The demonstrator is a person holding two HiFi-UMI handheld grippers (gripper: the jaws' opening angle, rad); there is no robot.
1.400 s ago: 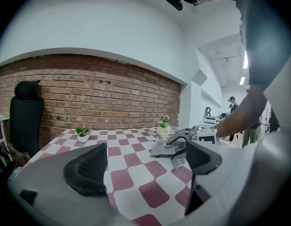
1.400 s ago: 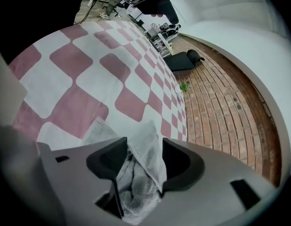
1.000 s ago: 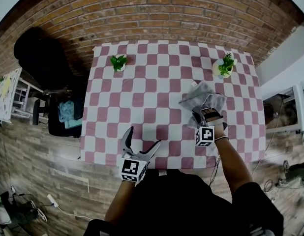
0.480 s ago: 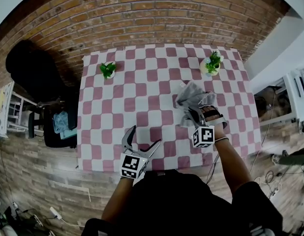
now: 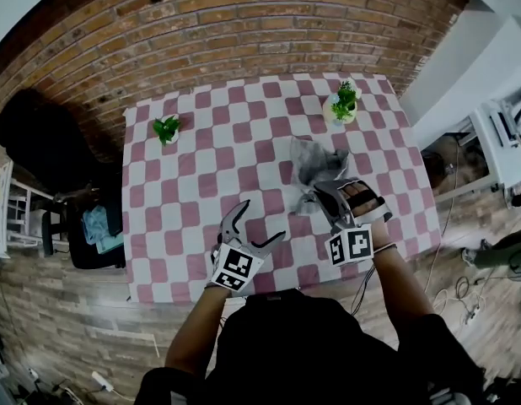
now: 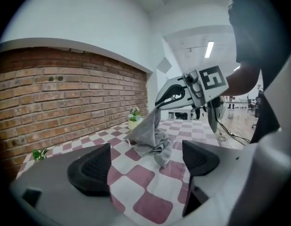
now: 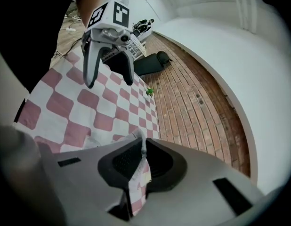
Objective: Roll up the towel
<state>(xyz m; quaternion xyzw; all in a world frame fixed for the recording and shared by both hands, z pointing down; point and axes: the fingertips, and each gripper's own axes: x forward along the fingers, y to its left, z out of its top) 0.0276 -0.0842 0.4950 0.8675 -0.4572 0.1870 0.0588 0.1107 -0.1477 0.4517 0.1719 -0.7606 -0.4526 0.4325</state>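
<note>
Cloth in pink and white checks is spread over the tabletop [image 5: 185,218], which is set against a red brick wall [image 5: 244,32]. At the far left corner a small green plant in a pale pot [image 5: 166,129] is placed, well apart from the work. Nearer the front edge, the left tongs [image 5: 259,224] are held above the checks with the jaws wide apart. The jaws have just been drawn a little closer together, and nothing is caught between them. To their right the crumpled grey towel [image 5: 314,163] is found, its upper part pulled up into a peak and its lower folds bunched on the tabletop. That peak is clamped in the right tongs [image 5: 318,191], whose jaws are pressed together on a thin edge of the fabric. At the far right corner a second small plant in a white pot [image 5: 341,104] is seen near the towel.

The step in hand is judged to be the opening-out of the towel, so that it can be laid flat before any rolling is begun. This is best done if the held edge is raised until the cloth hangs clear and a free corner is revealed. That corner should be taken by the left tongs close to the hem, so that a single layer is gripped. The two corners should then be drawn apart and the towel lowered flat. It should be kept away from the right-hand pot, which could be knocked over.
</note>
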